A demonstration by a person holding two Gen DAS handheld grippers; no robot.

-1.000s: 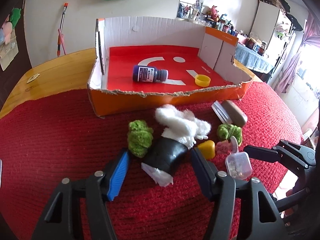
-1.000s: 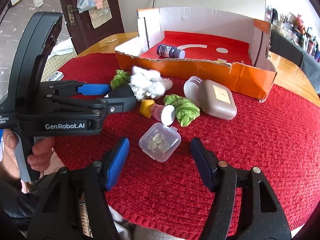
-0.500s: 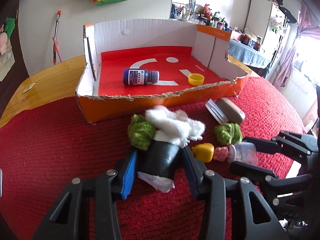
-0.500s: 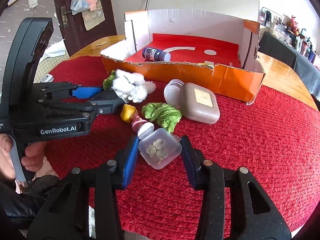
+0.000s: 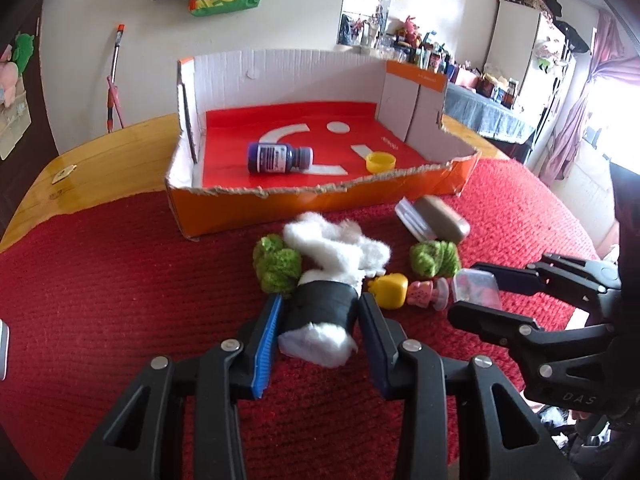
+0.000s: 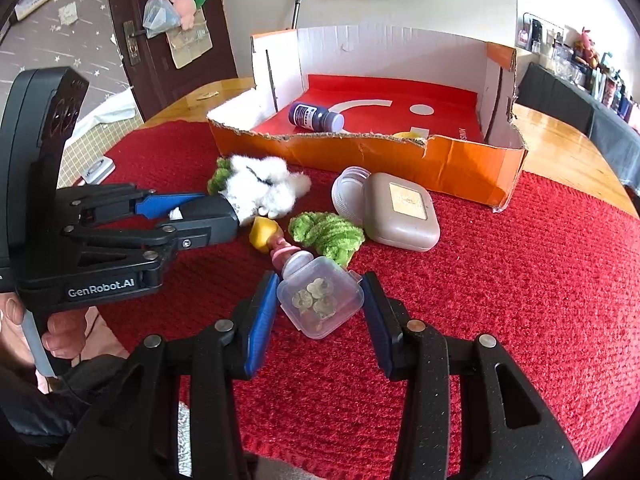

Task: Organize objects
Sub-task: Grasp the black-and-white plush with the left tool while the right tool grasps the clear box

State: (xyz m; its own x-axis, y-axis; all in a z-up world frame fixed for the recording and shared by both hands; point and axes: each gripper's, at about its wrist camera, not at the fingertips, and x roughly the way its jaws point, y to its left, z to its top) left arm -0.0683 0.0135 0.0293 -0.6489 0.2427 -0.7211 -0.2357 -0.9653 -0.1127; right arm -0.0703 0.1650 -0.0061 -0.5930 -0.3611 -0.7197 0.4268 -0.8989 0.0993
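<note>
Both grippers had closed in since a second earlier, when their fingers stood wide apart and short of the clutter. We now had the left gripper (image 5: 320, 322) clenched on the black roll (image 5: 323, 307) stuffed with white cotton, its pads pressed to both sides. Our right gripper (image 6: 319, 307) had drawn around the clear plastic case (image 6: 320, 300) of small coins; the pads touched or nearly touched its walls, so we judged it grasped, though lightly.

For the task, that meant two objects were in hand at once and ready to be carried to the orange cardboard box (image 5: 256, 208), which lay at twelve o'clock from both grippers on the red mat (image 5: 120, 280). A purple bottle (image 5: 278, 157) and a yellow cap (image 5: 381, 161) already lay inside it.

Left on the mat were the green yarn ball (image 5: 276, 264) at eleven o'clock of the roll, the yellow and pink toy (image 5: 404, 290) at three o'clock, a second green bundle (image 6: 326, 234) and the brown case (image 6: 402, 210).

Our left gripper pointed level toward the box; our right one came in beside it, roughly parallel and low over the mat.
</note>
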